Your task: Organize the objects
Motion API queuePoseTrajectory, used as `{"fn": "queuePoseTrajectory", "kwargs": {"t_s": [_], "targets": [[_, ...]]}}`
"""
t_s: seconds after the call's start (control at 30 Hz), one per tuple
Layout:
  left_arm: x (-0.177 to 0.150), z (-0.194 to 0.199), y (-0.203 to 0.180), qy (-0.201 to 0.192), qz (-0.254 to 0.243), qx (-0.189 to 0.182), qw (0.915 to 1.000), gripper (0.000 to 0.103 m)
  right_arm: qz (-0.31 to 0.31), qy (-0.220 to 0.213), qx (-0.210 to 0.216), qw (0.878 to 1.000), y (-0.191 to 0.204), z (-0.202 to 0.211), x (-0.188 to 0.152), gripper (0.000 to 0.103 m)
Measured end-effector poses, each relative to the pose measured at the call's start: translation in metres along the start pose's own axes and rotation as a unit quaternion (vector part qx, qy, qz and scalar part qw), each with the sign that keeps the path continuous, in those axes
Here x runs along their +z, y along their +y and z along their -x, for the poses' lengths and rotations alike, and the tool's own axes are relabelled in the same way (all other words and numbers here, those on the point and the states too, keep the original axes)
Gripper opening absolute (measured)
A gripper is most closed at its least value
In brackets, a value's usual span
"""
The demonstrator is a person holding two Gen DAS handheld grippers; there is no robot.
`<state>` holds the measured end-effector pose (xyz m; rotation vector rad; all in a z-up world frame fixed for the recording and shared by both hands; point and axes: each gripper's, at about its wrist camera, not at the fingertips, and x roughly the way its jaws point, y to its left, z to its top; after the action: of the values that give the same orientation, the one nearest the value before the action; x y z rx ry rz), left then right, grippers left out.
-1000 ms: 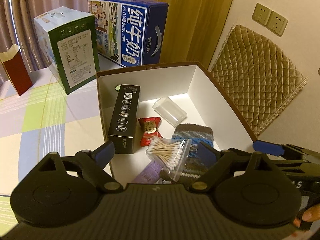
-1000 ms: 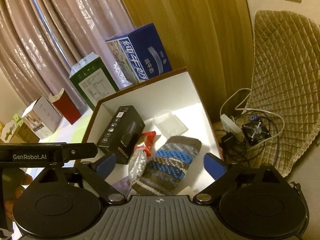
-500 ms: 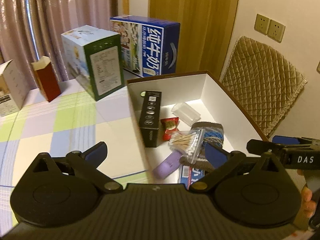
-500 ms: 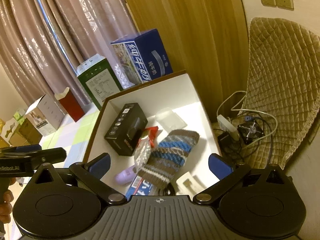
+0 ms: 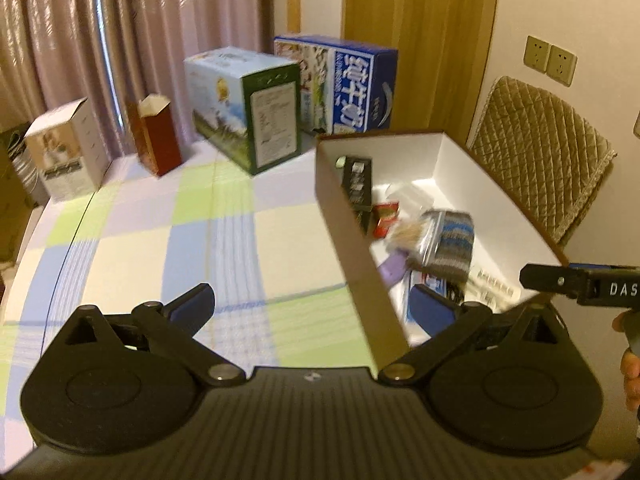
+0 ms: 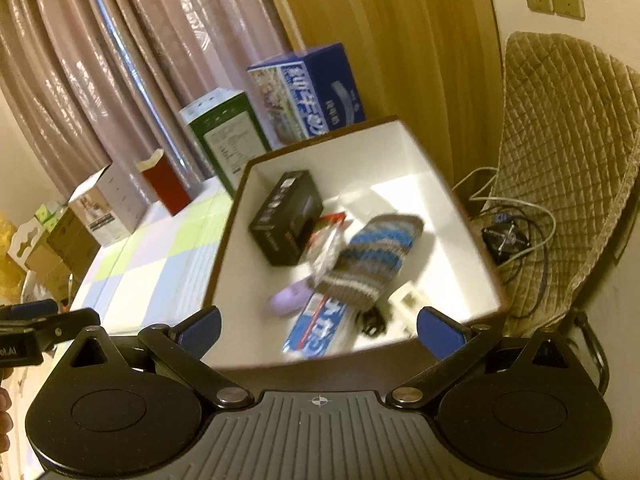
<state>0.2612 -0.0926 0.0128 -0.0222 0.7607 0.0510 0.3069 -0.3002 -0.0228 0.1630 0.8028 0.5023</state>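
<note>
Left gripper (image 5: 312, 308): jaws spread as wide as they go, nothing between the blue pads; the box's near left corner shows in the gap, untouched.
Right gripper (image 6: 318, 330): jaws wide apart and empty, poised over the box's near wall.
Open box (image 6: 236, 240): brown outside, white inside, on the checked tablecloth (image 5: 160, 248) at the table's right side; its long axis runs away from the cameras toward the wall.
Black carton (image 6: 286, 218): lies flat by the left wall, long axis running with the box, its end toward the far wall.
Knitted sock (image 6: 374, 258): mid-box, lying slantwise, one end toward the far right and the other toward the near left.
Cotton swab bag (image 5: 416, 232): rests against the sock and beside the red packet (image 5: 386, 216).
Purple item (image 6: 290, 300): near the left wall, just beside the blue toothpaste box (image 6: 320, 330), which lies at the near end.
Open room: the box's far right floor is bare white; the tablecloth left of the box is open up to the row of cartons.
Edges: green carton (image 5: 256, 112) and blue milk carton (image 5: 348, 84) stand just beyond the box's far wall; the quilted chair back (image 5: 540, 156) is close to its right wall.
</note>
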Motion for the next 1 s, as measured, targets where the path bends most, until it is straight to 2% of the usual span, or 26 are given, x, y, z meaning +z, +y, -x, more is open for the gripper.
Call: {"fn": "queuePoseTrajectory", "kwargs": {"t_s": [0.5,1.0], "targets": [[-0.073,0.069,0.063,0.043,0.04,0.006,0.9983,0.102,0.047,0.038,0.02,0.998,0.088,0.033,-0.072,0.101],[-0.132,0.119,0.089,0.056,0.059,0.001,0.9967,0.102,0.078,0.063,0.018,0.995,0.133,0.062,-0.131,0.101]]}}
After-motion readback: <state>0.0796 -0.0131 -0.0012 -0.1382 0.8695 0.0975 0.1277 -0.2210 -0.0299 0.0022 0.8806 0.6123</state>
